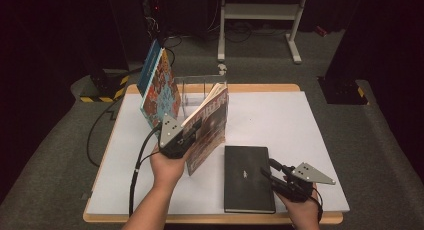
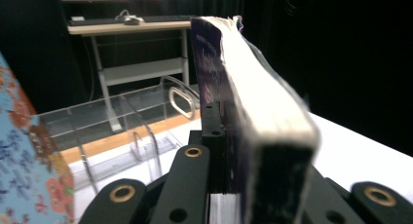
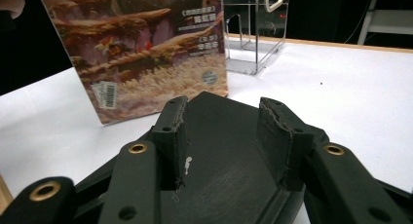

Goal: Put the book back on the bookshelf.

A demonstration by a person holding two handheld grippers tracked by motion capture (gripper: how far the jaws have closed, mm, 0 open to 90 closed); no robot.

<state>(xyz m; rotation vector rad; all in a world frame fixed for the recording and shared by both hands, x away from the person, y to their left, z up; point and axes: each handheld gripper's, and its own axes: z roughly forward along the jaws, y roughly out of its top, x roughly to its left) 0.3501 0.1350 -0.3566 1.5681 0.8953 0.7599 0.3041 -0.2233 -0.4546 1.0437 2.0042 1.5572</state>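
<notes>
Nearest the person, the right gripper (image 1: 276,176) rests with its jaws apart and empty, over the near right corner of the black book (image 1: 247,177) lying flat on the table (image 1: 310,120). Left of the black book, the left gripper (image 1: 186,135) pinches the picture book (image 1: 207,127) and holds it up on edge. It looks like the step is putting this book away, so next it should go up and over into the clear rack (image 1: 195,90) behind it, beside the flowery book (image 1: 161,90).

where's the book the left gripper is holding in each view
High view: the held book stands upright at centre, clamped by the left gripper.
Left gripper view: centre right, spine and page edges rising between the jaws.
Right gripper view: upper left, its illustrated cover.
Shared landmark: the clear plastic rack behind it.
</notes>
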